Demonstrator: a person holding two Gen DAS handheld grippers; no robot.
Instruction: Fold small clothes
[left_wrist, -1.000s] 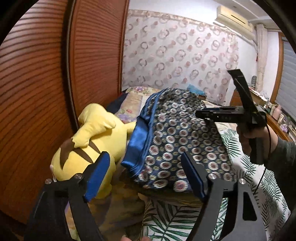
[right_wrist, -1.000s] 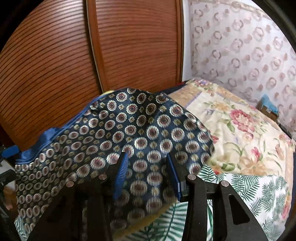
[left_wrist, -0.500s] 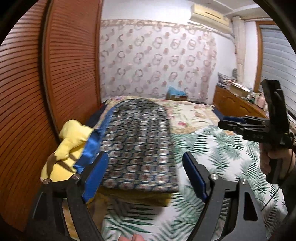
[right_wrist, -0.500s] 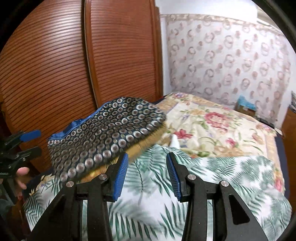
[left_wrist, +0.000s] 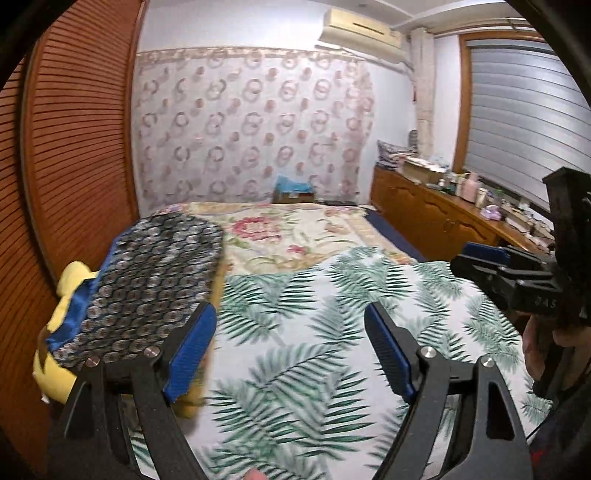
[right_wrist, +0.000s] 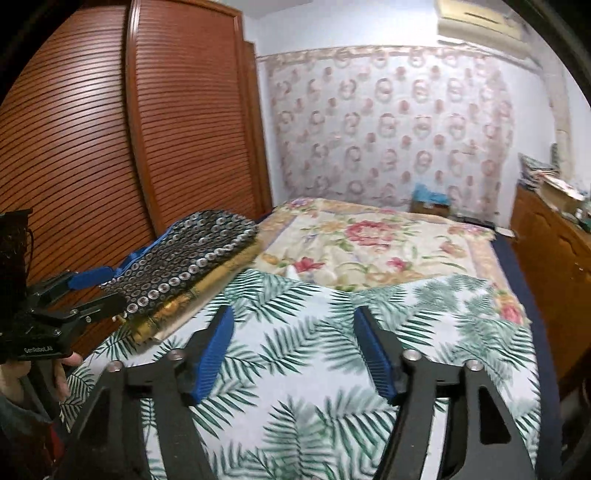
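Left wrist | folded navy circle-print garment (left_wrist: 147, 280), blue trim, on stack | both hand-held grippers (left_wrist: 290, 350) (right_wrist: 293, 350) spread apart

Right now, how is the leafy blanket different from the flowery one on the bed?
The leafy blanket has green fern leaves on white; the flowery blanket has red and pink flowers on cream. The leafy one lies near the grippers, the flowery one farther back toward the curtain. The leafy one's edge seems to overlap the flowery one. Both lie spread flat on the bed.
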